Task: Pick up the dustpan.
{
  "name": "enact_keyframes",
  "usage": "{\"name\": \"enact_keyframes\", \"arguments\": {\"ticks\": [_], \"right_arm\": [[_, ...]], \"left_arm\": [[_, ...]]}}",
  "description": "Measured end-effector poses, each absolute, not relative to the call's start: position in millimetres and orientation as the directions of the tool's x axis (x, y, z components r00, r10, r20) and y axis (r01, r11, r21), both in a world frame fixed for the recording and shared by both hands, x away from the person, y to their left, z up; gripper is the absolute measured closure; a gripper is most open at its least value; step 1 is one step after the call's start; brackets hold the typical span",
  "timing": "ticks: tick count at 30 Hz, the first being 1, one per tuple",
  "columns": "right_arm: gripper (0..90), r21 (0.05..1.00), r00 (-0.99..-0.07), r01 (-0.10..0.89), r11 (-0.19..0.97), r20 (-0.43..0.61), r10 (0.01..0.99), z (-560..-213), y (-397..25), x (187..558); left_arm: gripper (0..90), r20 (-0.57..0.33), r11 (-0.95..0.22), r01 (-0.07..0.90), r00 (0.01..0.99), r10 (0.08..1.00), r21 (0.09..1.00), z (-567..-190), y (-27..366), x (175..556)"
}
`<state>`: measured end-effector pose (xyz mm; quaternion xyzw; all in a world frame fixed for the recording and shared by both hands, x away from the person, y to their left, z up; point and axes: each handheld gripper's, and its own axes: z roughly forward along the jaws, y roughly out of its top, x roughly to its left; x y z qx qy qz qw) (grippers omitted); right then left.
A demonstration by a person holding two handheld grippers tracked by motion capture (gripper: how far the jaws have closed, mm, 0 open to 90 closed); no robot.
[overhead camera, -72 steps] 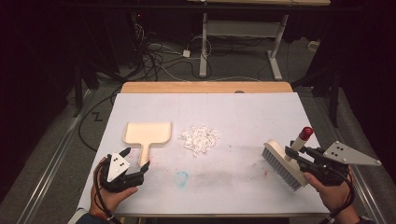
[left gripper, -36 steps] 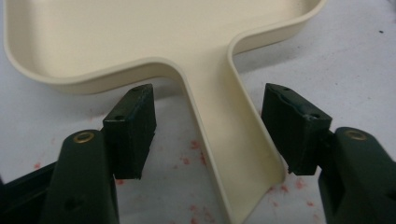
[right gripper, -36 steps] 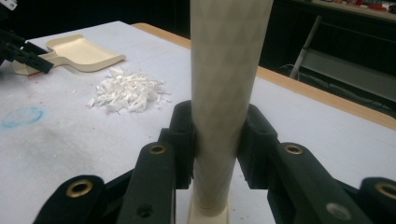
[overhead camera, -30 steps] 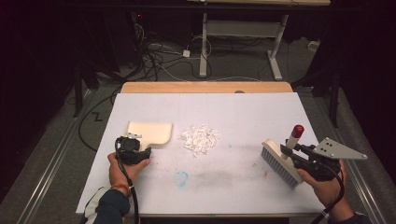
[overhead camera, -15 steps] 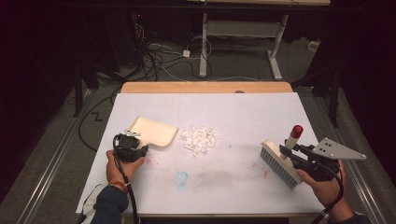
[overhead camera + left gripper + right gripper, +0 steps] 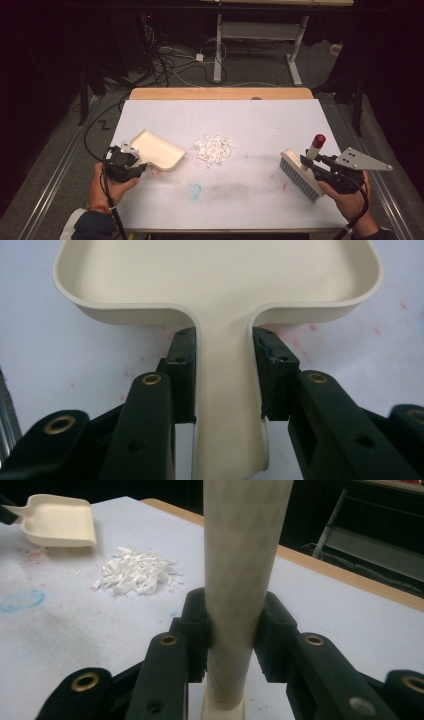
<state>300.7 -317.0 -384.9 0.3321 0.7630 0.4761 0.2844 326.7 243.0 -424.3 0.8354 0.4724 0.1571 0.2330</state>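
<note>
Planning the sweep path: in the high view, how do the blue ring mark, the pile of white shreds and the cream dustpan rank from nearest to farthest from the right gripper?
1. Pile of white paper shreds, table centre.
2. Blue ring mark, near front edge; too close to the shreds to call.
3. Cream plastic dustpan, far left, plainly farthest from the right gripper.

Beyond my white surface (image 6: 280, 120) the room is dark — tangled cables (image 6: 170, 57) on grey floor (image 6: 60, 150), a white-legged desk (image 6: 255, 35) behind.

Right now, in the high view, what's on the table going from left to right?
Left gripper → cream dustpan → blue circle mark → pile of white shreds → brush → right gripper.
</note>
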Motion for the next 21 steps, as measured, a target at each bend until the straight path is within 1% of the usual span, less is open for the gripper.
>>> {"name": "enact_keyframes", "arguments": {"ticks": [3, 4, 5, 8, 9, 14, 21], "right_arm": [[70.6, 0.916, -0.619, 0.236, 0.325, -0.117, 0.777, -385, -317, 301], [70.6, 0.916, -0.620, 0.235, 0.326, -0.117, 0.776, -385, -317, 302], [70.6, 0.916, -0.618, 0.235, 0.326, -0.118, 0.777, -385, -317, 301], [70.6, 0.915, -0.619, 0.235, 0.327, -0.119, 0.777, -385, -316, 301], [70.6, 0.915, -0.618, 0.235, 0.327, -0.119, 0.777, -386, -316, 302], [70.6, 0.914, -0.621, 0.238, 0.329, -0.117, 0.775, -386, -315, 302], [70.5, 0.914, -0.626, 0.238, 0.328, -0.114, 0.771, -386, -314, 303]], "left_arm": [[63.3, 0.057, -0.514, 0.693, 0.567, 0.821, 0.505, -422, 241, 309], [63.4, 0.057, -0.514, 0.693, 0.567, 0.821, 0.505, -422, 241, 309], [63.3, 0.076, -0.554, 0.670, 0.602, 0.795, 0.493, -421, 237, 301], [63.3, 0.086, -0.587, 0.654, 0.630, 0.772, 0.478, -420, 231, 296], [63.3, 0.095, -0.623, 0.638, 0.660, 0.745, 0.452, -420, 224, 293], [63.3, 0.051, -0.633, 0.634, 0.688, 0.724, 0.444, -423, 217, 295], [63.2, 0.021, -0.642, 0.636, 0.703, 0.711, 0.428, -426, 213, 307]]}}
